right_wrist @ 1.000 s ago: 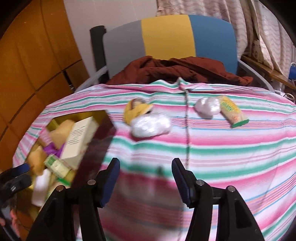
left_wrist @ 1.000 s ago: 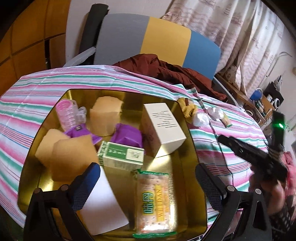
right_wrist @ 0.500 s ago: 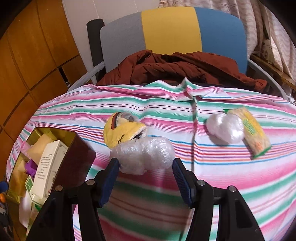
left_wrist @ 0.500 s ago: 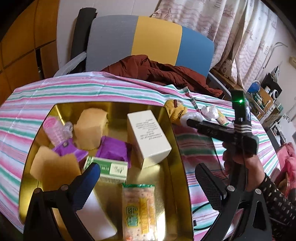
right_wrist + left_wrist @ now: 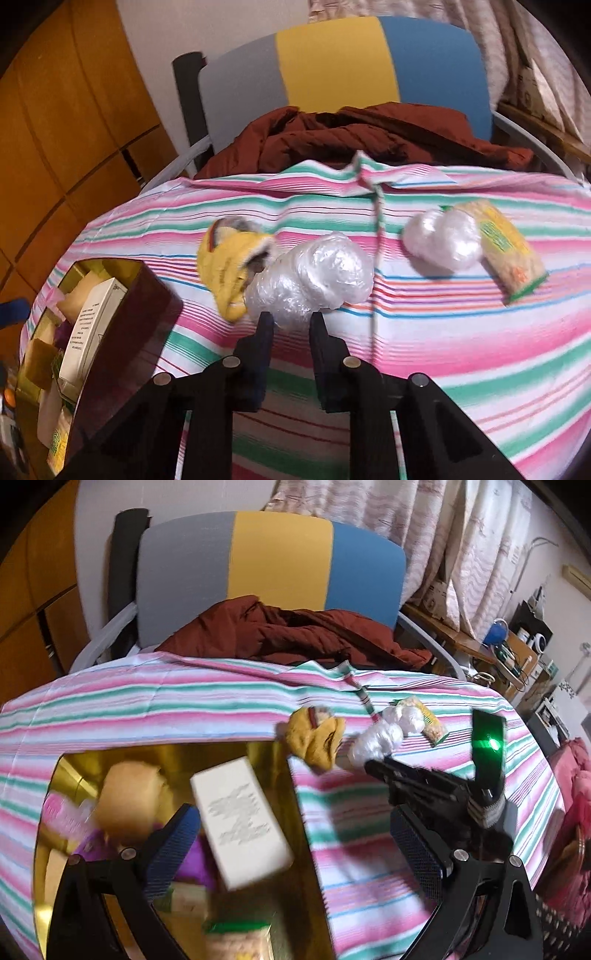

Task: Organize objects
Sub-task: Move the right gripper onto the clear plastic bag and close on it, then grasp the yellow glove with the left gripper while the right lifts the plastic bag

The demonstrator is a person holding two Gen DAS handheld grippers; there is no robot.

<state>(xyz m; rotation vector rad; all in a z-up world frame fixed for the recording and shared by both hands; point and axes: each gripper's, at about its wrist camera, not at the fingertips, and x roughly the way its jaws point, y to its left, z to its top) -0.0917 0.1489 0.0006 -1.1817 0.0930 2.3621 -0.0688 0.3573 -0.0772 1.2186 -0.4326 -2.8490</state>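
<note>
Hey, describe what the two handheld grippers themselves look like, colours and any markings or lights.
Both are black plastic frames with round silver bolts. The left gripper has blue cross-hatched finger pads. The right gripper has dark fingers and, in the left view, a glowing green light on its upright black part. A dark dotted sleeve shows behind.

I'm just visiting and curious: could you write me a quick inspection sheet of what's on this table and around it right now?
Surface: striped cloth over the table, creased at the far edge.
Job's things: gold tin holding a white box and packets; on the cloth, a clear wrapped bundle, a yellow pouch, a second wrapped bundle, a snack packet.
Clutter: nothing seen.
Grippers: right gripper closed on the near end of the clear wrapped bundle; left gripper open above the tin.
Cables: nothing seen on the table.
Surroundings: chair with a brown jacket, curtains.
</note>
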